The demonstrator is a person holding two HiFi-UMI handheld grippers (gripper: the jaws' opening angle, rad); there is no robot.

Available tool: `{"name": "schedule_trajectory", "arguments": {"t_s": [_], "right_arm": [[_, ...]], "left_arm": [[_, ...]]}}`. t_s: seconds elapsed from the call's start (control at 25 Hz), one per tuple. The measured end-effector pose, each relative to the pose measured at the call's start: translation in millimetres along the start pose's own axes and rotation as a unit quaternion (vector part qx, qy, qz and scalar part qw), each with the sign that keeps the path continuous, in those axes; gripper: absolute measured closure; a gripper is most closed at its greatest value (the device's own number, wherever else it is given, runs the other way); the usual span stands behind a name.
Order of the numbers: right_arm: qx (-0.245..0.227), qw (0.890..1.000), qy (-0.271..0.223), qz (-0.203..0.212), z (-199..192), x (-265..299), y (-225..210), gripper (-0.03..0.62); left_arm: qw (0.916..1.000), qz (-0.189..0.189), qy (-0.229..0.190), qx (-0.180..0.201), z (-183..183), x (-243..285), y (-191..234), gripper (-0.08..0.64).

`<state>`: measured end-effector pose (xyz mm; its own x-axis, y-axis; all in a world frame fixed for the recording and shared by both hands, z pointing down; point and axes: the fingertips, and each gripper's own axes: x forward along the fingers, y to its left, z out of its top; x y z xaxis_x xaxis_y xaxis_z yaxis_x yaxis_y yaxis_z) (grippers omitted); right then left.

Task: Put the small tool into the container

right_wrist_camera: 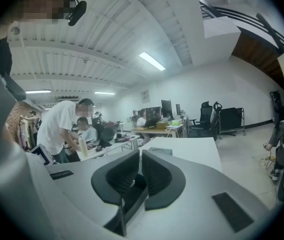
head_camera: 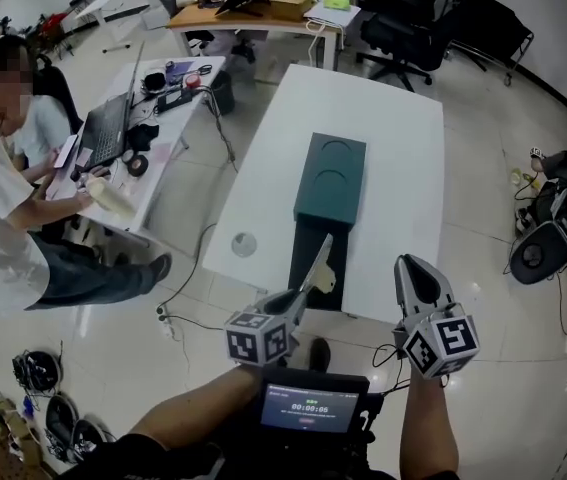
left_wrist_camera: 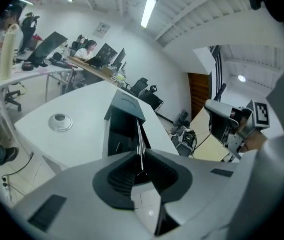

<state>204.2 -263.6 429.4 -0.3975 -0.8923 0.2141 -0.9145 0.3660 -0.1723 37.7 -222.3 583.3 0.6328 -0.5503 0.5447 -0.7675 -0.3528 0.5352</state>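
A dark green box-shaped container [head_camera: 331, 176] lies lengthwise on the white table [head_camera: 393, 148]; its near end is open and black inside [head_camera: 308, 243]. My left gripper [head_camera: 301, 290] hovers at the table's near edge, shut on a thin flat metal tool [head_camera: 319, 260] that points up over the open end. In the left gripper view the tool [left_wrist_camera: 139, 134] stands edge-on between the jaws, with the container [left_wrist_camera: 123, 115] right ahead. A pale object [head_camera: 327, 280] shows beside the tool; I cannot tell what it is. My right gripper [head_camera: 409, 268] is shut and empty, right of the container.
A round metal grommet [head_camera: 244, 244] sits in the table left of the container. A person in a white shirt [head_camera: 3, 218] stands at a cluttered desk [head_camera: 153, 118] to the left. Office chairs [head_camera: 408, 18] stand beyond the table, bags and cables [head_camera: 558, 228] on the floor at right.
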Motion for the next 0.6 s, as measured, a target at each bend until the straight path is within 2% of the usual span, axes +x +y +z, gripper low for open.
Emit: {"name": "schedule_trajectory", "arguments": {"t_s": [0.32, 0.48, 0.6], "right_arm": [[0.007, 1.0, 0.01, 0.0, -12.1, 3.4, -23.0, 0.565], [0.009, 1.0, 0.008, 0.002, -10.7, 5.4, -22.8, 0.565], [0.01, 1.0, 0.009, 0.003, -11.8, 4.8, -21.7, 0.565]], "left_arm": [[0.9994, 0.026, -0.008, -0.02, 11.4, 22.2, 3.0, 0.497], [0.9986, 0.051, -0.014, -0.003, 18.2, 24.5, 5.2, 0.494], [0.9976, 0.067, -0.017, -0.004, 19.1, 26.0, 7.6, 0.492]]}}
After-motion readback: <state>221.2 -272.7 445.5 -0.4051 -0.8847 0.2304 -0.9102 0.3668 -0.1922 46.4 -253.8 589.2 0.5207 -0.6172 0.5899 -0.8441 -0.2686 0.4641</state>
